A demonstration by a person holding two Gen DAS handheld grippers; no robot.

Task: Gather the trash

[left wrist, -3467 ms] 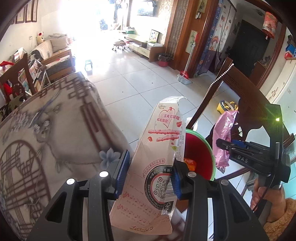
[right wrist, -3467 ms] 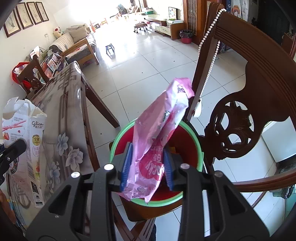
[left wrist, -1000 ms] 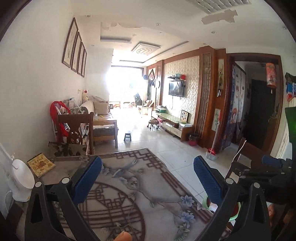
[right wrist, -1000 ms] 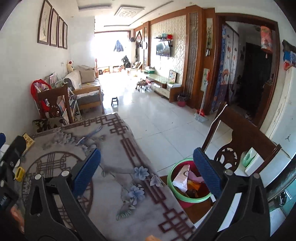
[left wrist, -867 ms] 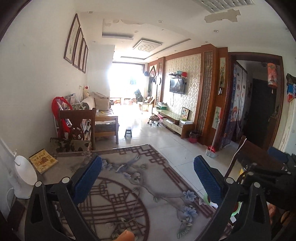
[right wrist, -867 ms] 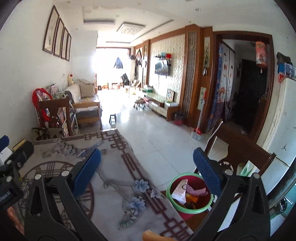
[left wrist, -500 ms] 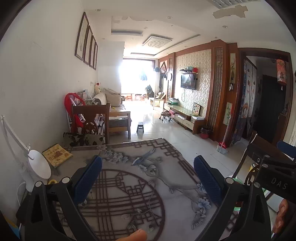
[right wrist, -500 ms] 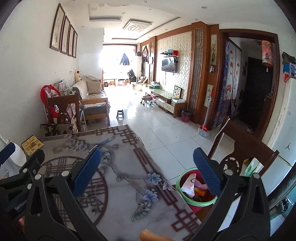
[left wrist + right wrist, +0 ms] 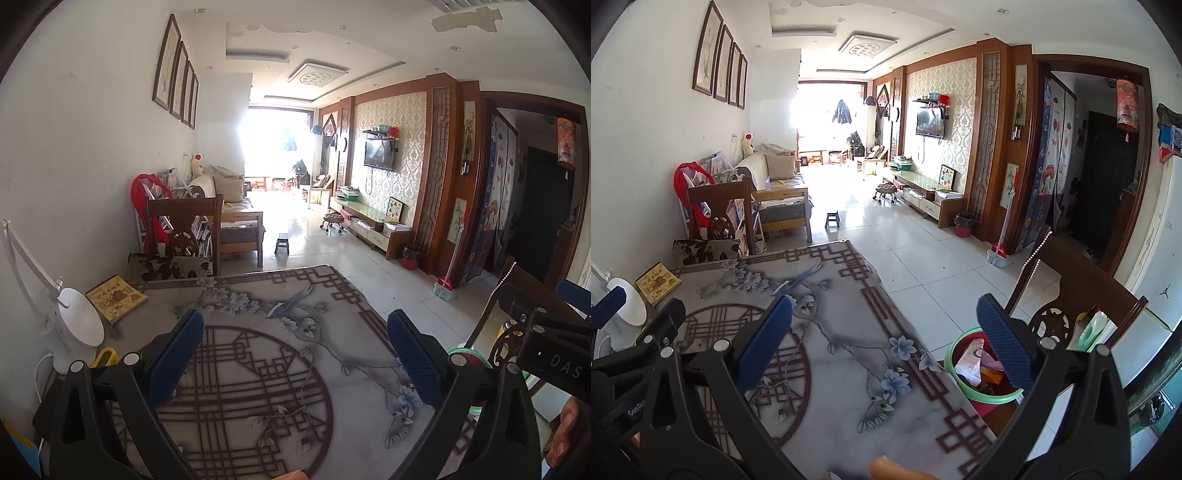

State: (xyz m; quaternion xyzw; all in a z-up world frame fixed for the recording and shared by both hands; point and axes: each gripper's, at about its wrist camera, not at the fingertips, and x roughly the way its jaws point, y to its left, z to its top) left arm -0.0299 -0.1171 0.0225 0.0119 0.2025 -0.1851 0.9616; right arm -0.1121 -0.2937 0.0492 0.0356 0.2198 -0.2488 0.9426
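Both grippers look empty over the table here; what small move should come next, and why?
Probably none beyond resting: left gripper and right gripper are open and empty, the wrappers lie in the bin, and no trash shows on the table.

White letters "DAS" stand on the black body of the right hand-held gripper [image 9: 554, 354], seen at 4 o'clock in the left wrist view. White letters "GenRo", cut off after that, stand on the black frame of the left hand-held gripper [image 9: 631, 373], at 8 o'clock in the right wrist view. The yellow square book [image 9: 116, 298] on the patterned desk [image 9: 258, 369] carries characters too small to read
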